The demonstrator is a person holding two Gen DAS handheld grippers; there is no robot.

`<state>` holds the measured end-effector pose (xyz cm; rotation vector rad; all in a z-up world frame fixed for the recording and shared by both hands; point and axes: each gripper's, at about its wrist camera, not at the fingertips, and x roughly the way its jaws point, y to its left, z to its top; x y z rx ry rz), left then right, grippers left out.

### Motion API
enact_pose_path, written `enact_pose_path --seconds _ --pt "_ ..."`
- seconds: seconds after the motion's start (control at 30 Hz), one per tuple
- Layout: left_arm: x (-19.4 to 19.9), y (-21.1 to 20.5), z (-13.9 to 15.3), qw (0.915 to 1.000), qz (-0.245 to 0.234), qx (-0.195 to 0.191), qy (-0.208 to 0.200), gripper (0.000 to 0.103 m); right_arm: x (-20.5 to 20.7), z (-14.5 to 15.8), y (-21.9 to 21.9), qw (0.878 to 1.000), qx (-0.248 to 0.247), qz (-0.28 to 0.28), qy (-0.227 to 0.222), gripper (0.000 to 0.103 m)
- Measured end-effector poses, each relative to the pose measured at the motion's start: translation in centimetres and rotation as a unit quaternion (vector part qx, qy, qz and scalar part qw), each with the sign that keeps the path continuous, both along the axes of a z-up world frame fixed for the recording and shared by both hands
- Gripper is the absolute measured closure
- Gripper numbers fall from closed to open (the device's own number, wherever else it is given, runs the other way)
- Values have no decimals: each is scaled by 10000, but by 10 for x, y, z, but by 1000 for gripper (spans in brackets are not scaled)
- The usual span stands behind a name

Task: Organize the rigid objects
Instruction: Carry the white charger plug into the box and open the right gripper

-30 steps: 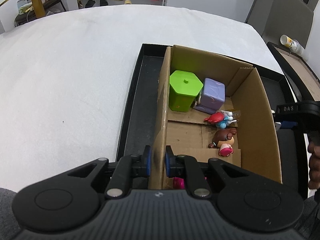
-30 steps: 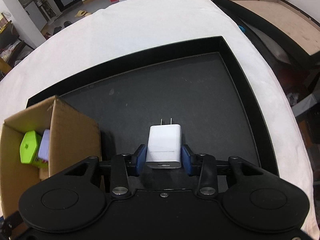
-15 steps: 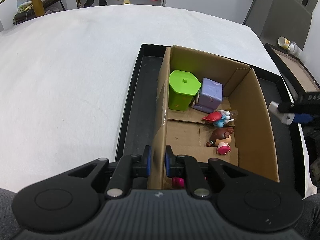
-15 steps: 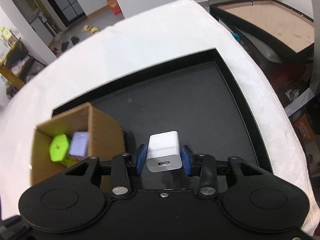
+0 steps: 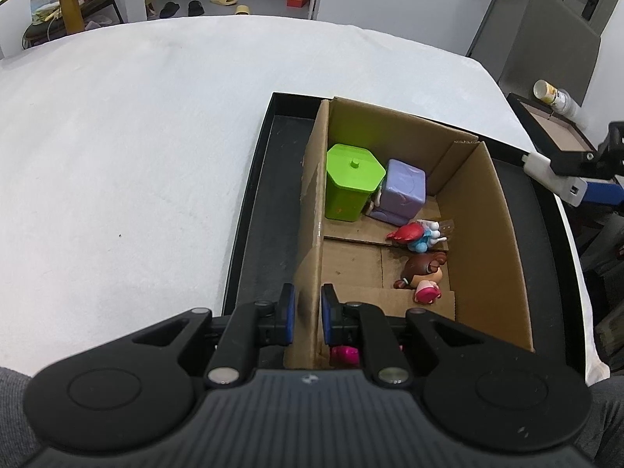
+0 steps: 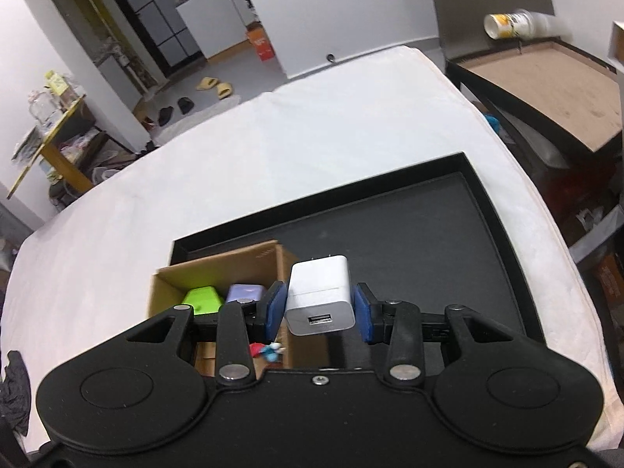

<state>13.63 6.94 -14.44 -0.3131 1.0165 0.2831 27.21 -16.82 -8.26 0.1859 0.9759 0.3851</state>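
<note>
My left gripper [image 5: 307, 314] is shut on the near left wall of an open cardboard box [image 5: 487, 226] that stands in a black tray [image 5: 269, 195]. The box holds a green hexagonal container [image 5: 351, 181], a purple cube [image 5: 403, 191] and small toy figures [image 5: 423, 261]. My right gripper [image 6: 319, 308] is shut on a white USB charger [image 6: 320, 296] and holds it in the air above the box's right wall [image 6: 282, 269]. The charger also shows in the left wrist view [image 5: 553, 177], up at the right of the box.
The tray [image 6: 495, 210] lies on a white cloth-covered table [image 5: 136, 124]. Its right part is bare black floor. A second tray with a brown bottom [image 6: 553, 78] and a lying paper cup [image 6: 511, 23] sits beyond the table's right edge.
My right gripper has lifted the charger off the tray floor and carried it up and left, over the box's right wall. My left gripper has kept its grip on the box wall.
</note>
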Motion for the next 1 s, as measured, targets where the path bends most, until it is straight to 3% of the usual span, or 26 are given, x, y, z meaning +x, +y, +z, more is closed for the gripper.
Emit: enact_pose_path --seconds 0.33,1.0 --pt "-3 5 2 9997 20 -203 -136 90 -10 2 29 9990 162 410 12 66" --pt "-6 17 0 9984 43 -512 -250 90 -27 -16 84 9954 -25 932 239 66"
